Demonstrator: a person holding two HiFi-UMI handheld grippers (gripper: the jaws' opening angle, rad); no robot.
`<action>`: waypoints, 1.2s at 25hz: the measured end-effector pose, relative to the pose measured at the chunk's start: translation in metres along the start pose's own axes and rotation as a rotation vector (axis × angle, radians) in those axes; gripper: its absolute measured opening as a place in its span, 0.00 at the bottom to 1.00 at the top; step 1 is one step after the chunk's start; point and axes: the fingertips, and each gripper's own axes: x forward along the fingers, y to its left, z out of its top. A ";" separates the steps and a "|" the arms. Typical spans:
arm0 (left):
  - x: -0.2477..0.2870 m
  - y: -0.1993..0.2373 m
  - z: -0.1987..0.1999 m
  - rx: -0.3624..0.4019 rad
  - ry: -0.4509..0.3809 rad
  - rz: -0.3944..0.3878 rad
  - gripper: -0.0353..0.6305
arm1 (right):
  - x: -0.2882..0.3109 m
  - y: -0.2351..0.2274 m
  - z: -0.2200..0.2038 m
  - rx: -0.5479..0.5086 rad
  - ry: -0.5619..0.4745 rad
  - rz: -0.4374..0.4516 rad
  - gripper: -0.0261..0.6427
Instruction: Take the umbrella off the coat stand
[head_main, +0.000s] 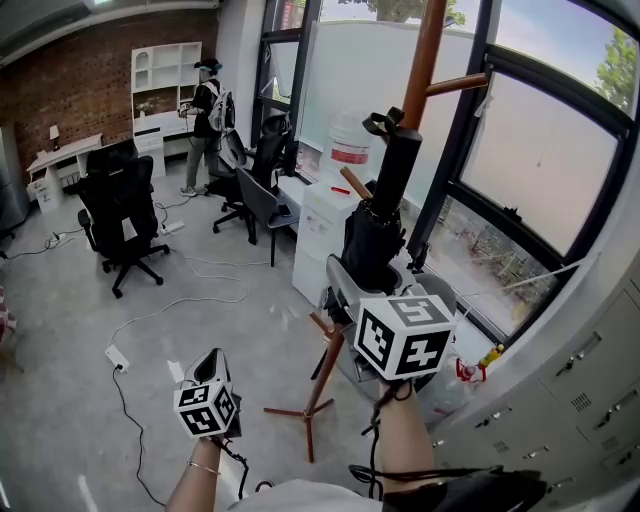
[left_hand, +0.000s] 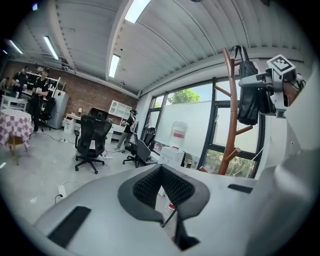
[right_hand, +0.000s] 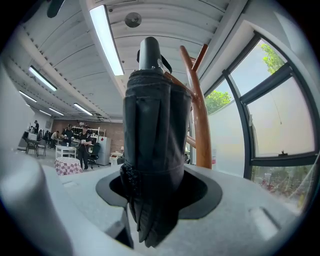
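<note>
Grey right gripper (right_hand: 155, 202), marker-printed cube (head_main: 403, 335)

Office: swivel chairs (head_main: 122, 210), desks (head_main: 62, 158), white shelving (head_main: 165, 85), water dispenser (head_main: 322, 232), brick wall (head_main: 75, 85)

Coat stand (head_main: 425, 50) pegs close beside umbrella (head_main: 375, 230); floor (head_main: 80, 330) leftward apparently open.

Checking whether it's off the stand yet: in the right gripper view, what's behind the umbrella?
The brown coat stand rises just behind the umbrella, with the window beyond. The umbrella covers part of the stand's pole, so any contact between them cannot be seen.
</note>
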 end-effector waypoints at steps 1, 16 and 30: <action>-0.002 0.002 0.001 -0.001 -0.003 0.006 0.06 | 0.001 0.003 0.002 -0.003 -0.004 0.009 0.39; -0.033 0.038 0.008 -0.022 -0.034 0.099 0.06 | 0.010 0.056 -0.018 0.005 0.010 0.170 0.39; -0.048 0.054 0.009 -0.039 -0.025 0.127 0.06 | 0.025 0.097 -0.125 0.098 0.126 0.230 0.39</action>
